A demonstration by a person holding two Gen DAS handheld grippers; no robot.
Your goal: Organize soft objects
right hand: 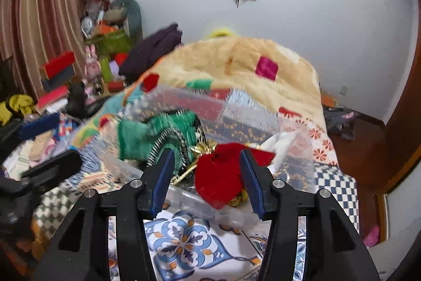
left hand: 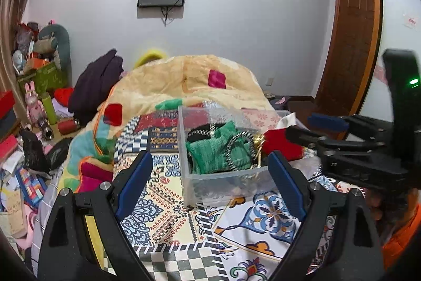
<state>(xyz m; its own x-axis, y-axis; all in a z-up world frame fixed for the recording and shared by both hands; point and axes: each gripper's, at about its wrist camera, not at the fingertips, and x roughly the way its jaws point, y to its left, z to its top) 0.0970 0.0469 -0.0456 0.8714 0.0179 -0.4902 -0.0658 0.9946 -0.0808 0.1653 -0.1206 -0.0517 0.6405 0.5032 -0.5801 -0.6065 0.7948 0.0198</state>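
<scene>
A clear plastic storage bin (left hand: pixel 226 175) sits on the patterned bedspread (left hand: pixel 168 215) of the bed, near the heaped cream quilt (left hand: pixel 184 80). Inside lies a green knitted garment (left hand: pixel 218 149); a red velvet pouch (right hand: pixel 218 181) rests at the bin's right rim. The left hand-held gripper (left hand: pixel 210 175) hangs over the bedspread with jaws spread wide, empty. The right hand-held gripper (right hand: pixel 208 175) has its jaws apart on either side of the pouch, neither pad clearly pressing it.
</scene>
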